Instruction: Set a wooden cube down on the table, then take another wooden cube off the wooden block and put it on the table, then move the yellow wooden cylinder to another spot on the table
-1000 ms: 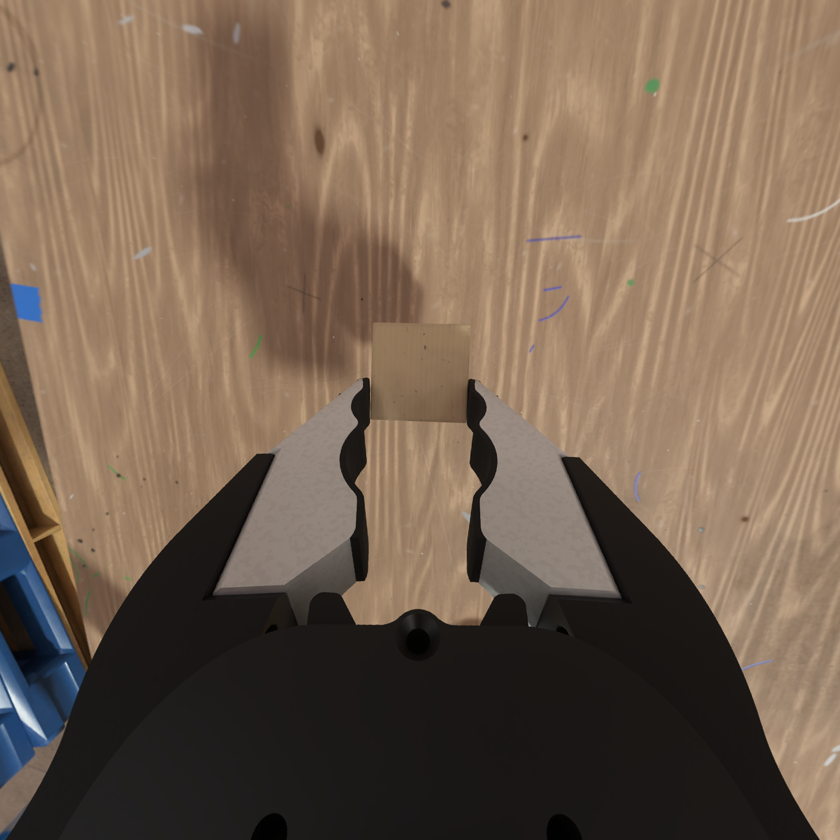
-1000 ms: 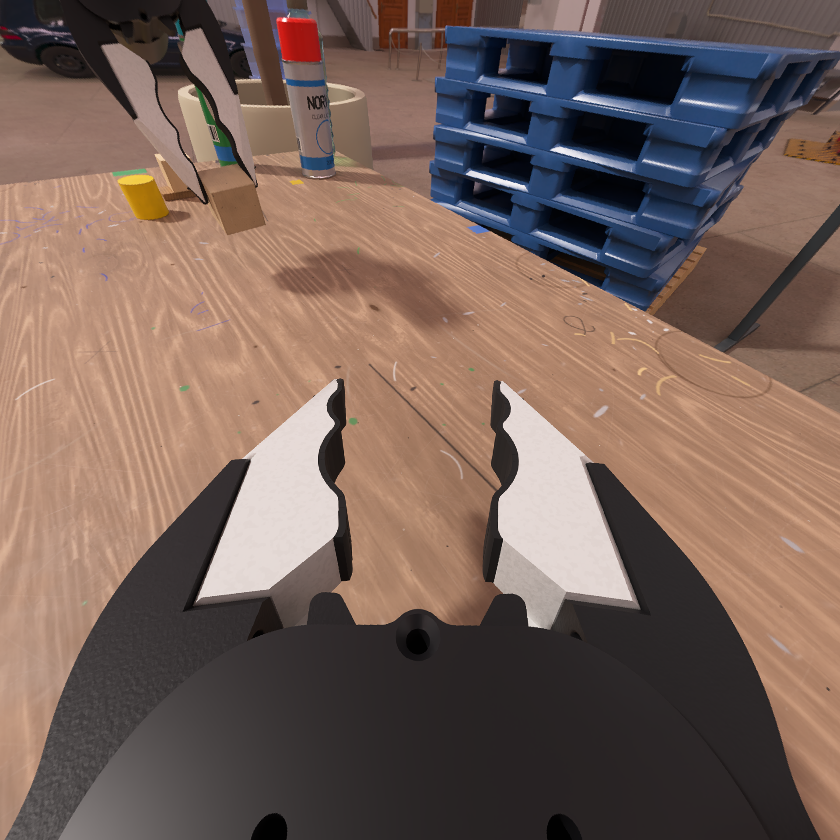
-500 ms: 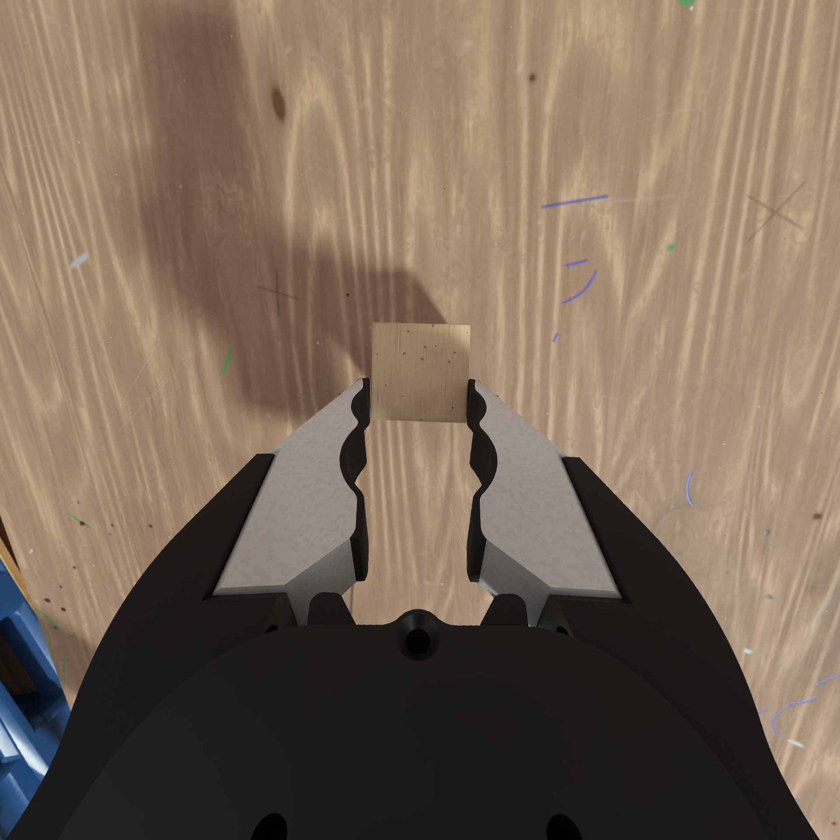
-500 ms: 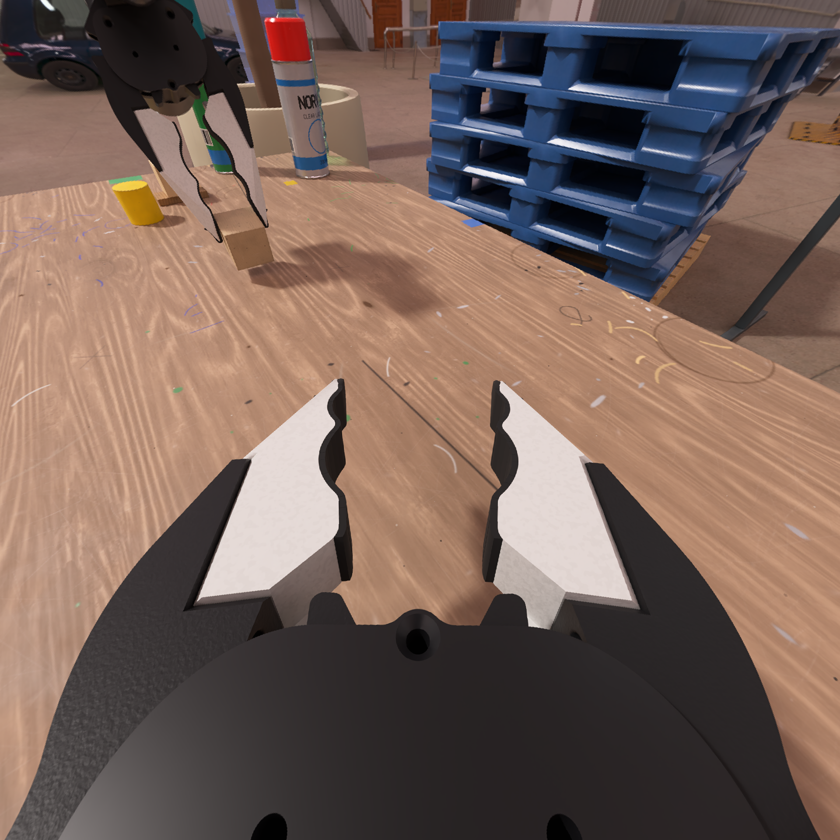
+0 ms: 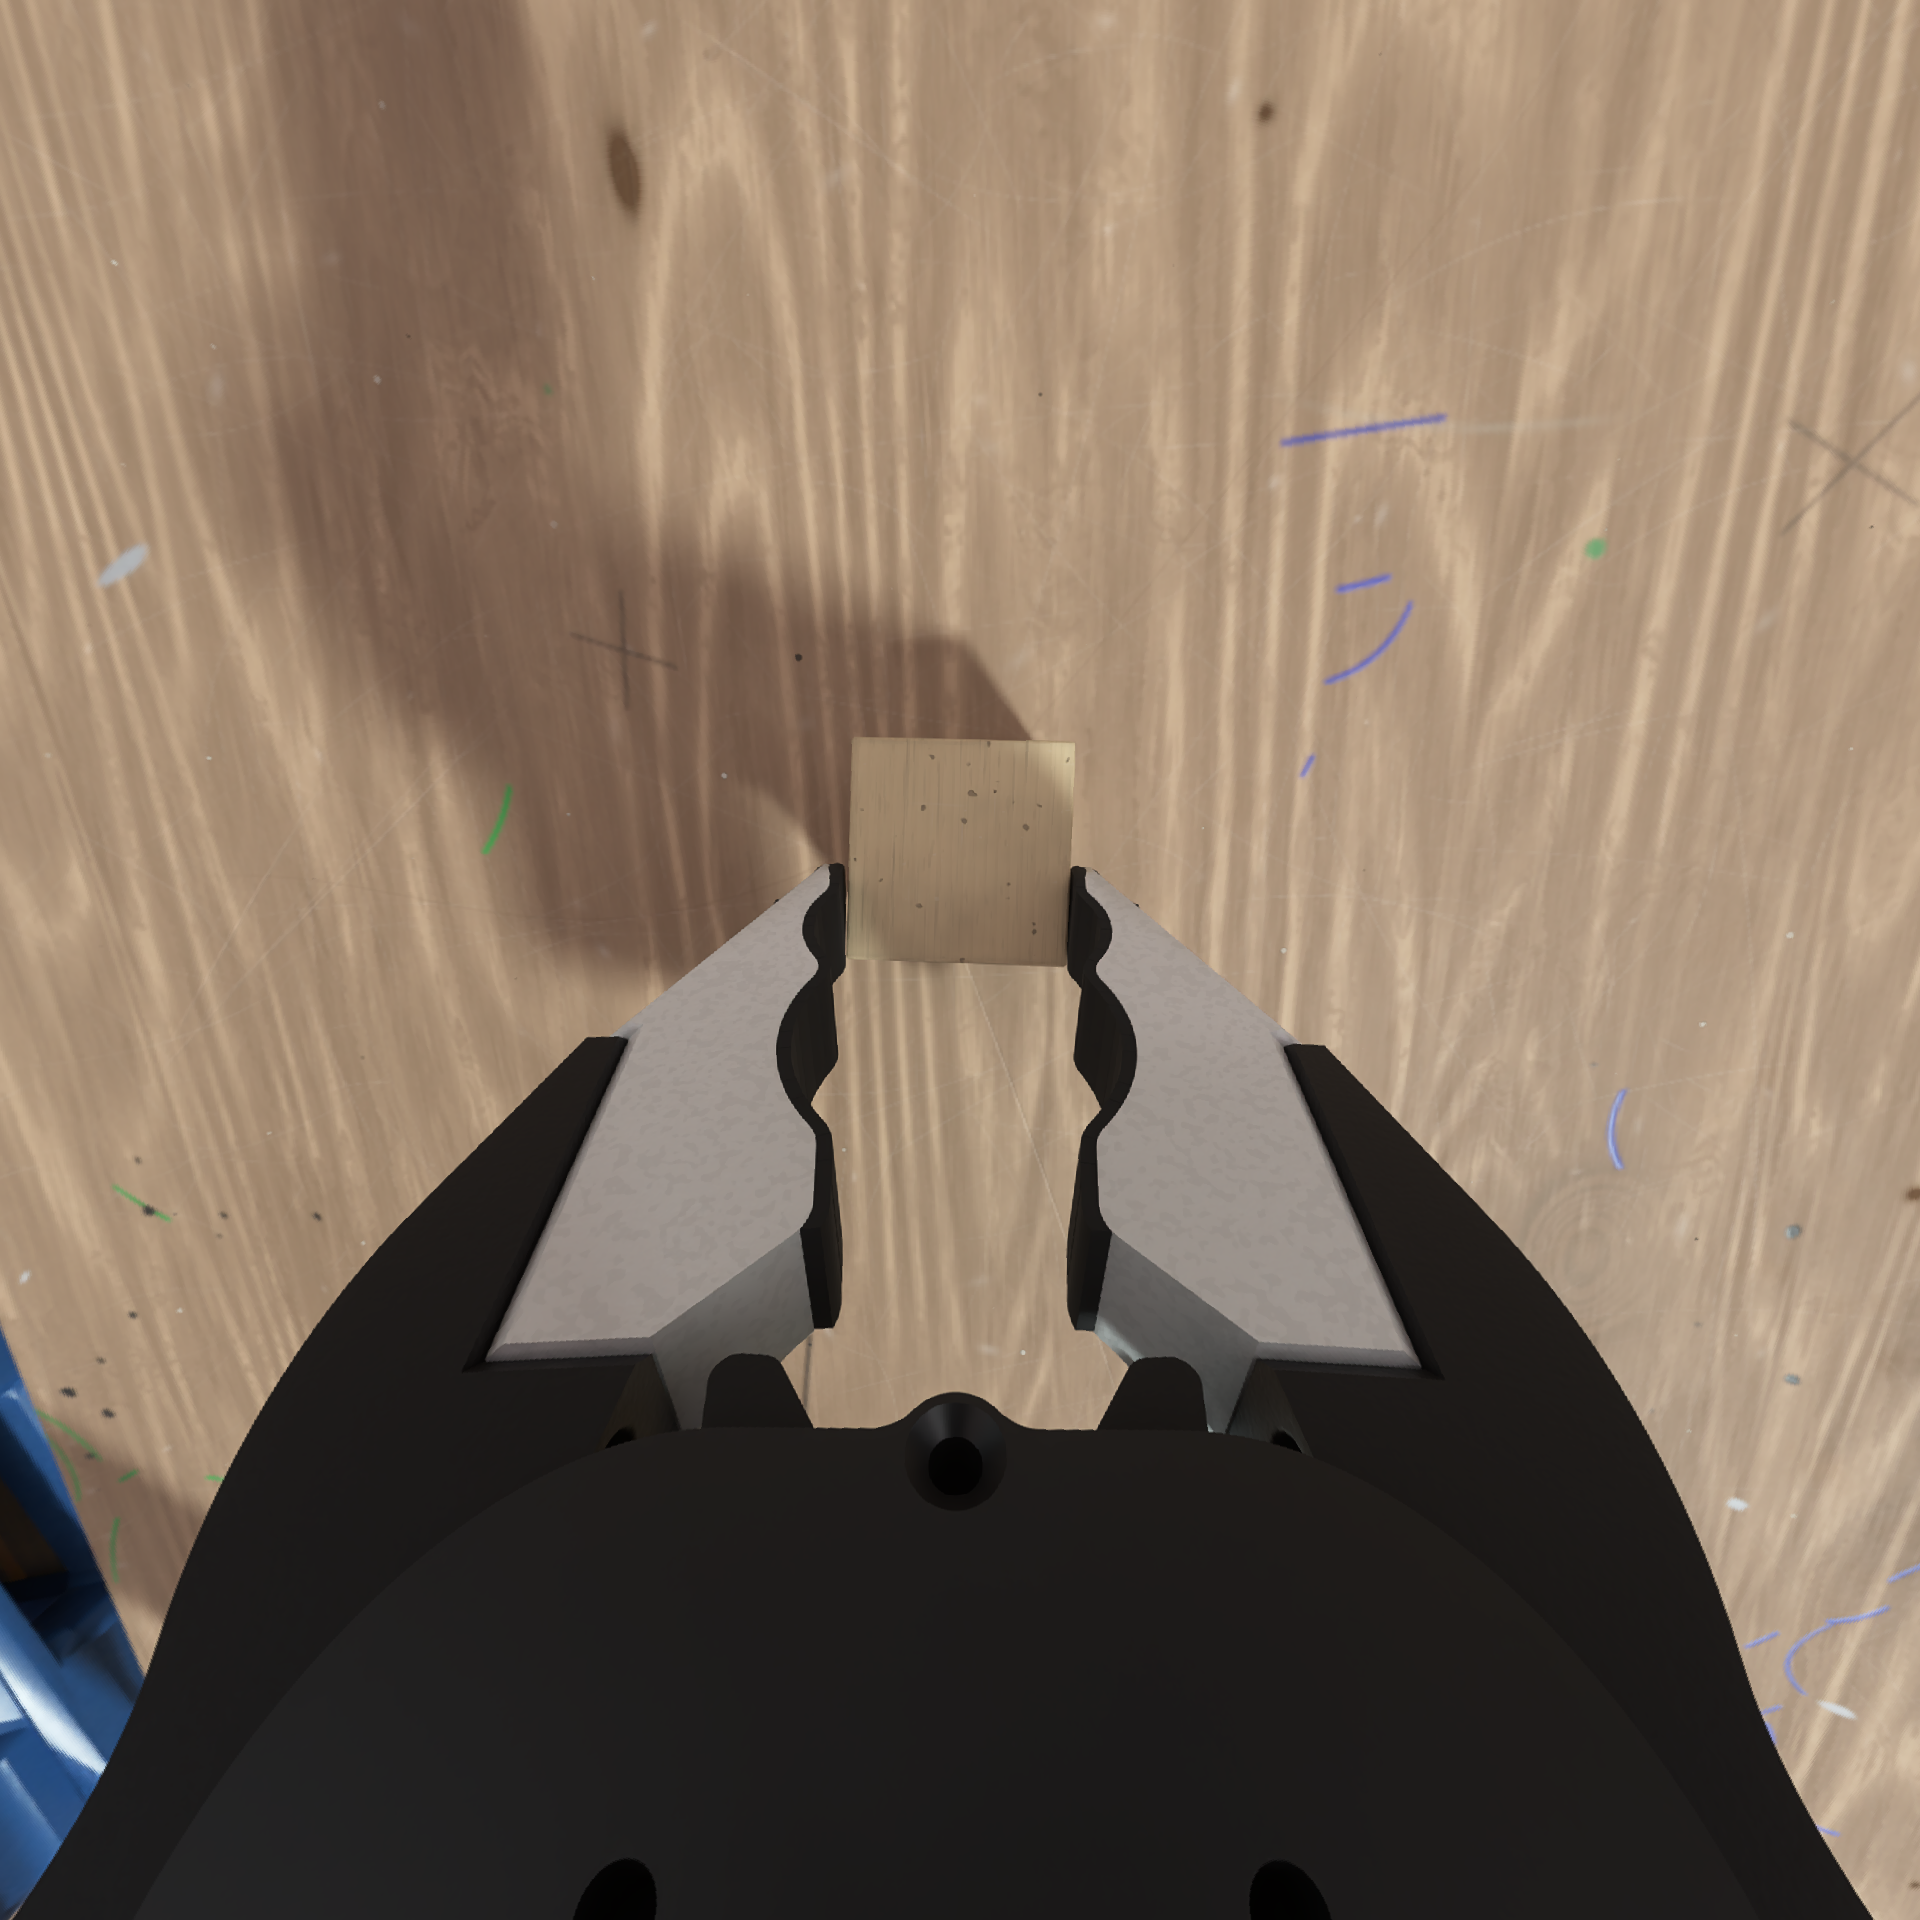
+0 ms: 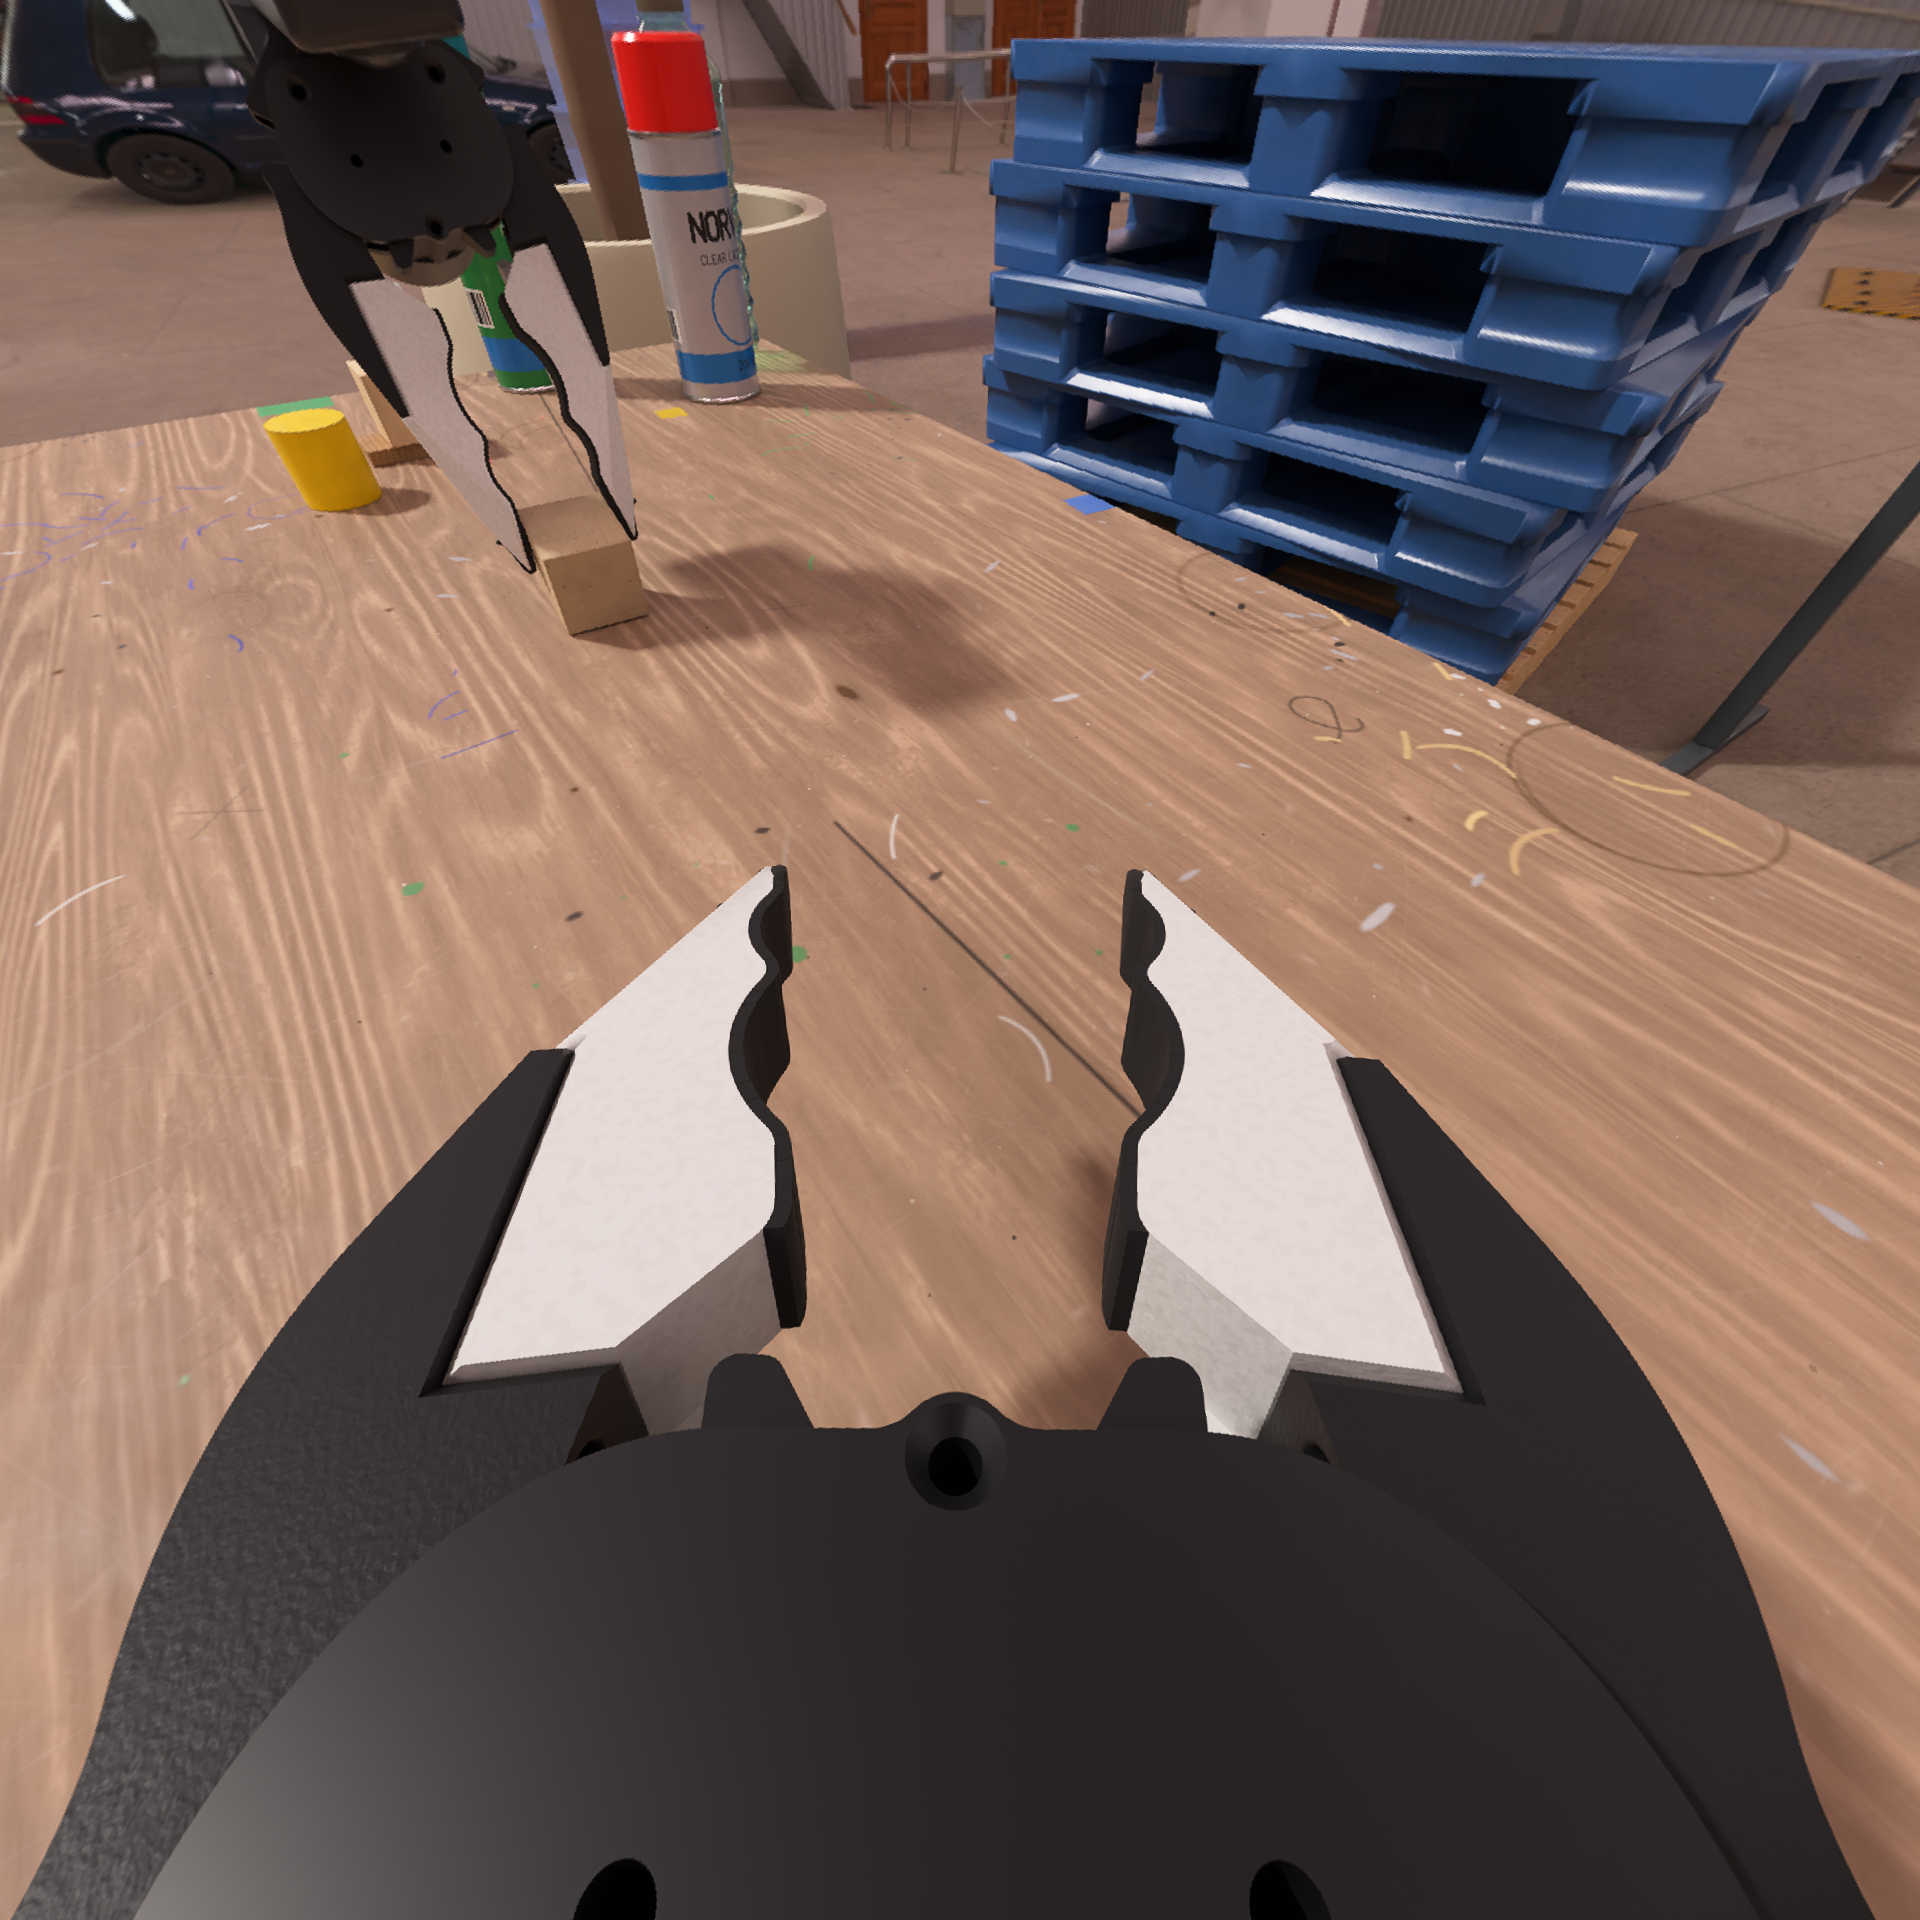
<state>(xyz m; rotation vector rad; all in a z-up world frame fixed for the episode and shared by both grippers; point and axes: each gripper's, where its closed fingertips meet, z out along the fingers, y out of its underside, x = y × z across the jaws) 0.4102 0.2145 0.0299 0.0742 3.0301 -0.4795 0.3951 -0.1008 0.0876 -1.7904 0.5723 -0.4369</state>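
Observation:
My left gripper [image 5: 956,878] points straight down and is shut on a pale wooden cube [image 5: 961,852], gripped at its fingertips. In the right wrist view the left gripper [image 6: 577,545] stands at the far left with the cube [image 6: 592,566], whose bottom looks level with the tabletop [image 6: 1039,644]. The yellow cylinder [image 6: 322,462] stands upright behind and left of it. A wooden block [image 6: 379,416] is partly hidden behind the cylinder and the left gripper. My right gripper [image 6: 956,878] is open and empty, low over the table's near middle.
A red-capped spray can [image 6: 686,218], a green bottle [image 6: 509,343] and a cream round tub [image 6: 790,260] stand at the table's far edge. Stacked blue pallets [image 6: 1403,312] sit beyond the right edge. A dark car [image 6: 104,114] is far left.
My left gripper has come down with the cube, from well above the table to the tabletop, and shifted a little nearer the right gripper. The right gripper has stayed put.

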